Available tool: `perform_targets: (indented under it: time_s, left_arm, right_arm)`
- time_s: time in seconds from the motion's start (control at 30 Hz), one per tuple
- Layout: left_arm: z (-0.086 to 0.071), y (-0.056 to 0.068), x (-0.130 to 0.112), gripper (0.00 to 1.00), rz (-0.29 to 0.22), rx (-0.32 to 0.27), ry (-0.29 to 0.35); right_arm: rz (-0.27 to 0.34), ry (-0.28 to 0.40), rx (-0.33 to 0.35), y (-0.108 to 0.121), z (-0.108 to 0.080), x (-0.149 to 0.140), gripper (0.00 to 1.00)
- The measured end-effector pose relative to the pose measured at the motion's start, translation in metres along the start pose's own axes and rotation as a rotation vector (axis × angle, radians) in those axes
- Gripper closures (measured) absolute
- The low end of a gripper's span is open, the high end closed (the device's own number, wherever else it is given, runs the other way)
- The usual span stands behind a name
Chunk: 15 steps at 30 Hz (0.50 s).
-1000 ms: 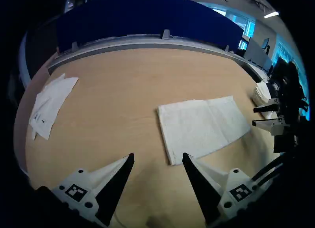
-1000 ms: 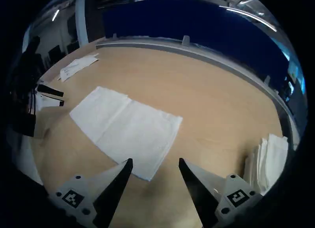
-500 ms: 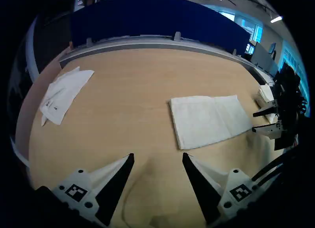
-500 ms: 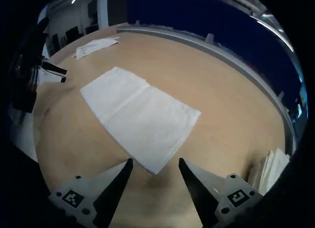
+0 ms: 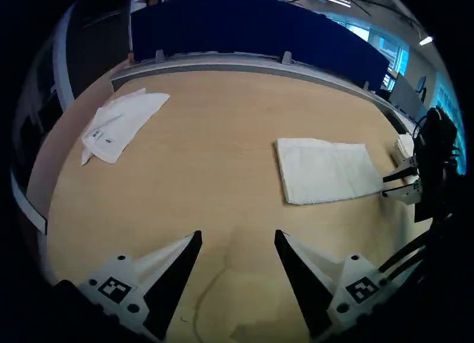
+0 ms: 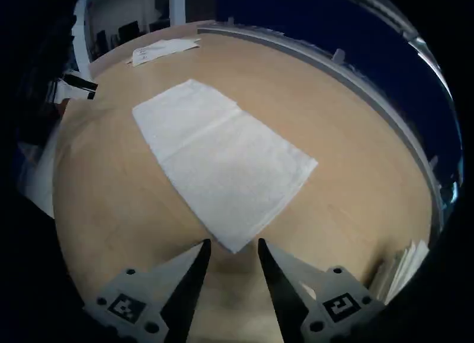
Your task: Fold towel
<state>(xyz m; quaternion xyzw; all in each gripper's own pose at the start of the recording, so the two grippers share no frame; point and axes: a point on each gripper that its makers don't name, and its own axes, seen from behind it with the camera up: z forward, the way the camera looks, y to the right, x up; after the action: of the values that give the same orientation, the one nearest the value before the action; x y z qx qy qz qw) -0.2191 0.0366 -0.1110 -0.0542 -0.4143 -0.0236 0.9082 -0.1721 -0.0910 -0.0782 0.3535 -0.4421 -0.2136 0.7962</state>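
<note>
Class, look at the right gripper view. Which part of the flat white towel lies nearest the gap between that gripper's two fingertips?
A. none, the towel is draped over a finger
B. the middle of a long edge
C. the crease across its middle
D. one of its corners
D: the flat white towel narrows to a corner that points straight at the gap of the right gripper, whose fingers stand apart on either side of it.

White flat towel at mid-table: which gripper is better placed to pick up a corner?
Right. The right gripper has its fingertips either side of the near corner of the white flat towel; the left gripper sits apart from it.
</note>
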Motion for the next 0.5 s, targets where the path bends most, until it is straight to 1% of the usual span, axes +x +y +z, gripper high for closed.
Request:
perform_targets:
  time_s: [0.2, 0.33, 0.4, 0.5]
  left_arm:
    - [-0.0063, -0.0061, -0.0058, 0.09, -0.007, 0.014, 0.0]
    - [-0.0082, -0.0081, -0.0075, 0.09, -0.012, 0.017, 0.001]
    - [-0.0086, -0.0094, -0.0085, 0.09, -0.014, 0.019, 0.0]
    - [-0.0096, -0.0107, -0.0096, 0.09, -0.014, 0.02, 0.0]
  right_arm:
    - [0.016, -0.018, 0.02, -0.0005, 0.0039, -0.0022, 0.72]
    - [0.013, -0.015, 0.018, -0.0002, 0.0045, -0.0019, 0.87]
    - [0.009, -0.011, 0.013, -0.0001, 0.0042, -0.001, 0.92]
    - [0.001, -0.004, 0.006, -0.0003, 0.0035, 0.0011, 0.94]
